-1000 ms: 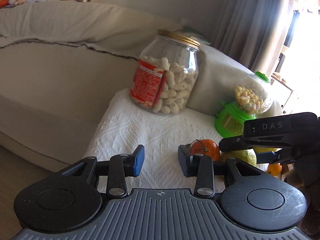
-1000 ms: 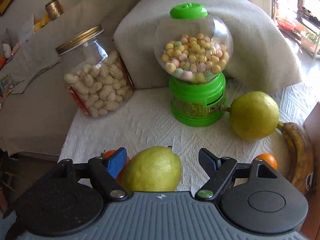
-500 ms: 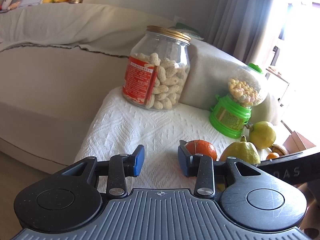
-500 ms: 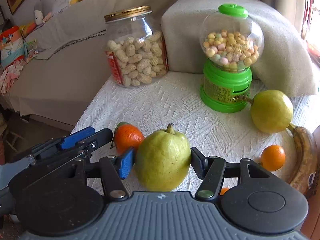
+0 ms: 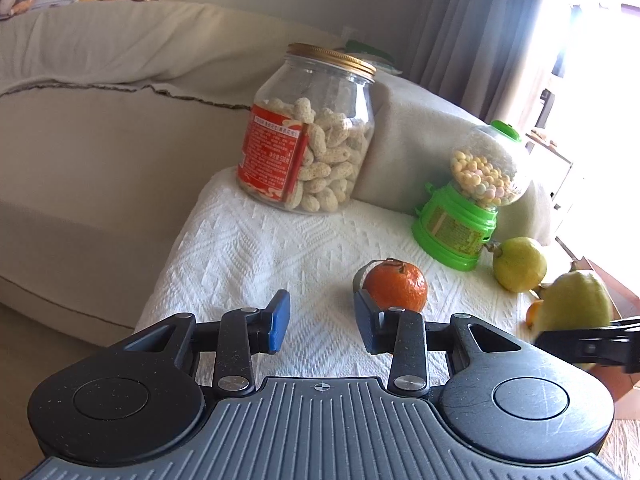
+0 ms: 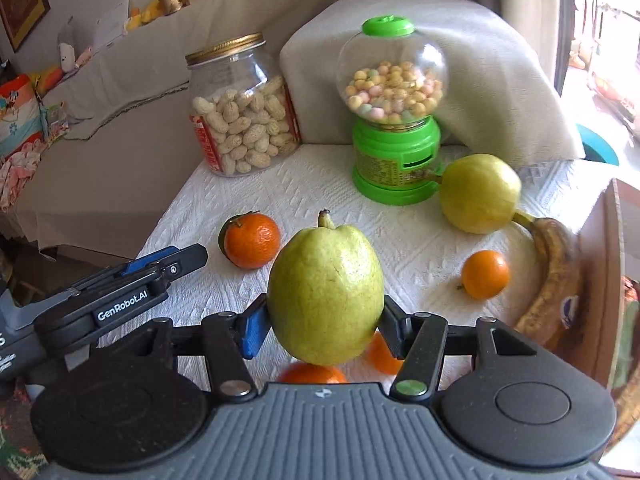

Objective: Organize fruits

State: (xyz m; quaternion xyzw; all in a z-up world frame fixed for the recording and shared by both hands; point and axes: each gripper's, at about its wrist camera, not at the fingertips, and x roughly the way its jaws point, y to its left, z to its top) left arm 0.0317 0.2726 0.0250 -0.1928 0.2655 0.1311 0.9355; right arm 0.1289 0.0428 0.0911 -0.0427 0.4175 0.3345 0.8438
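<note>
- The left gripper [image 5: 319, 327] hangs over the near edge of the white cloth [image 5: 280, 248], its blue pads spread wide with nothing between them. In the right wrist view it [image 6: 176, 258] shows from the side at the left edge, so its gap cannot be read there.
- A peanut jar [image 6: 244, 120] with a gold lid stands at the back left of the cloth; part of its red label is turned away from the right camera.
- A tangerine [image 5: 395, 286] sits on the cloth just beyond the left gripper's right-hand pad, which covers its lower left edge.
- The right gripper [image 6: 320, 326] is closed on a green guava [image 6: 325, 294], one pad pressed to each side, the stem up. The fruit is held clear above the cloth. In the left wrist view the guava [image 5: 576, 304] appears at the far right, blurred, its lower part hidden by the gripper's dark finger.
- Two orange fruits [image 6: 312, 374] lie under the held guava, mostly hidden by it and by the gripper body.
- A green candy dispenser [image 6: 394, 120] stands at the back.
- A second guava [image 6: 480, 194] rests just right of the dispenser's base, seemingly touching.
- A small orange [image 6: 485, 274] sits alone, slightly blurred.
- A brown-spotted banana [image 6: 554, 276] lies along the right side, its lower end cut off behind a cardboard edge [image 6: 604, 280].
</note>
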